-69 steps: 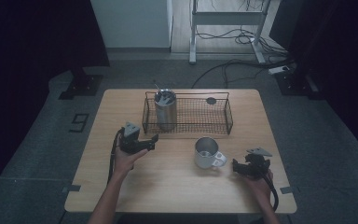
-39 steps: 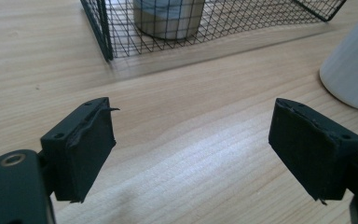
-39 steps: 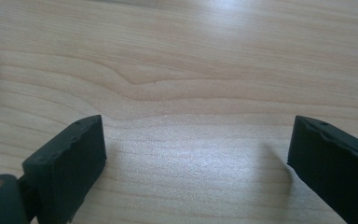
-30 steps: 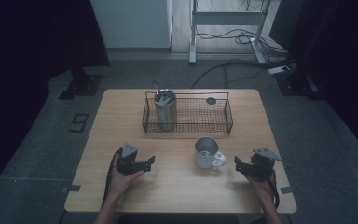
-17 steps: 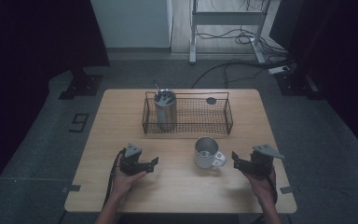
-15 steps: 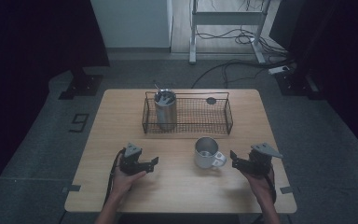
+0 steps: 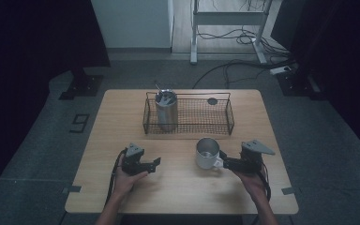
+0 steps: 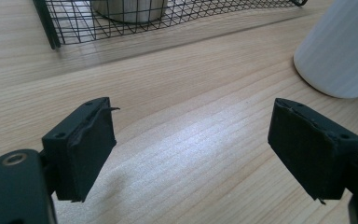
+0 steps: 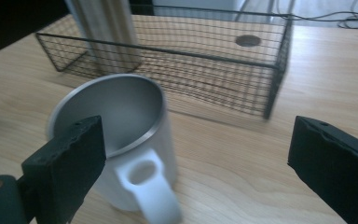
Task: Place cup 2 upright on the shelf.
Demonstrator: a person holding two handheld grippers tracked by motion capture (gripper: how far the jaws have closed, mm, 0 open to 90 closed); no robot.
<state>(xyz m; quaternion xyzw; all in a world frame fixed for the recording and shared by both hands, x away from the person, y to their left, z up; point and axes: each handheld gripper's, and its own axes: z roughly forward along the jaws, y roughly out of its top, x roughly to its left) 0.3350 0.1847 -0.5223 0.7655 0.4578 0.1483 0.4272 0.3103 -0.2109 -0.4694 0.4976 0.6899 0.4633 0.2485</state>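
Jaws of the left gripper stand apart over bare table, grasping nothing, parked at eight o'clock since there is nothing for it to hold. At four o'clock, the white mug stands upright before the wire basket. The right gripper, released, lines up on its handle, nearer than before.

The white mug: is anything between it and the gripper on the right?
Nothing visible. The right gripper has its jaws wide apart right at the white mug, whose handle points toward it. The wire basket stands behind the mug, not between them.
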